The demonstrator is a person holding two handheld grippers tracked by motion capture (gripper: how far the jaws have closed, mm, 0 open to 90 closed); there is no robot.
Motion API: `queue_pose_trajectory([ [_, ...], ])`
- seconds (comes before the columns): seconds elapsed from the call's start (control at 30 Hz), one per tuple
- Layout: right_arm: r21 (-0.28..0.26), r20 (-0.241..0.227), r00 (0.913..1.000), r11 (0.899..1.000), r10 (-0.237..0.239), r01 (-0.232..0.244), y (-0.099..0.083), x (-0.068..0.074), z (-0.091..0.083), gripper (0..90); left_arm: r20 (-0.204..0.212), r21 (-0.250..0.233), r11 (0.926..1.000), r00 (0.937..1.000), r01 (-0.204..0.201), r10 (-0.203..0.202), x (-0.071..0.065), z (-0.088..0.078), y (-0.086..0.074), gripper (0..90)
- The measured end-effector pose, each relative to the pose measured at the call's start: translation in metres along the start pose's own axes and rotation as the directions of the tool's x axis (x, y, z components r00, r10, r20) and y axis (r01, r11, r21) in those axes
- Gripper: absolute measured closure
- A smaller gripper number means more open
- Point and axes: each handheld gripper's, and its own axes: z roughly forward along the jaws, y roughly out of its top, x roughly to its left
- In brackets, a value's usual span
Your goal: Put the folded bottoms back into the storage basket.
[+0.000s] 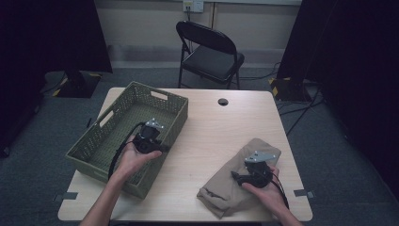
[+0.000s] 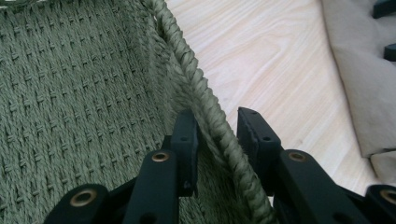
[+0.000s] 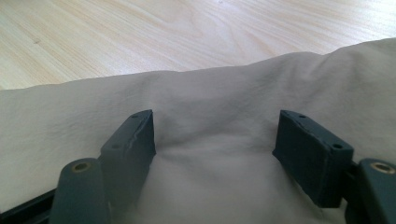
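- Nearest the high camera, two bare forearms rise from the bottom edge, each hand carrying a tool.
- Left tool (image 1: 159, 147) sits at about 9 o'clock on the worktop (image 1: 221, 127), over the right-hand wall of the green woven basket (image 1: 101, 141).
- In the left gripper view the braided rim (image 2: 205, 98) of that basket runs between the two black jaws: the jaw at 7 o'clock is inside the basket against the woven wall, the jaw at 5 o'clock is outside over the pale wood, just beside the rim.
- Whether both pads actually press on the rim I cannot tell; the jaws stand narrowly apart around it.
- Basket occupies the left half of the worktop, its long side angled from 7 o'clock towards 12 o'clock, with cut-out handles in its far and left walls.
- Small round cable hole (image 1: 223, 101) lies in the worktop at 12 o'clock.
- Black folding chair (image 1: 209, 54) stands beyond the far edge, at 12 o'clock.
- Tan folded cloth (image 1: 235, 181) lies at 5 o'clock, near the worktop's front right corner, well apart from the basket.
- Right tool (image 1: 235, 178) rests on top of the cloth, the hand (image 1: 263, 188) behind it.
- In the right gripper view its jaws are spread wide, released, with a raised fold of cloth (image 3: 210, 140) bulging between them and the pads sunk into the fabric on either side.
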Motion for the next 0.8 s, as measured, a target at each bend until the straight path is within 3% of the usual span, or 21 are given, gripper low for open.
queue_pose_trajectory([
  [0.37,0.000,0.000,1.0000,1.000,-0.001,0.001,0.000,0.000,0.000,27.5,0.040,0.005,0.9987,0.9979,-0.051,0.051,-0.011,0.005,0.004,69.5],
  [0.7,0.001,0.000,1.0000,1.000,-0.001,0.001,0.000,0.000,0.000,27.5,0.111,0.010,0.9948,0.9888,-0.101,0.099,-0.022,0.011,0.008,69.1],
  [0.8,0.001,-0.001,1.0000,1.000,0.000,0.000,0.000,0.000,0.000,27.5,0.113,0.010,0.9932,0.9870,-0.116,0.114,-0.027,0.013,0.009,69.2],
])
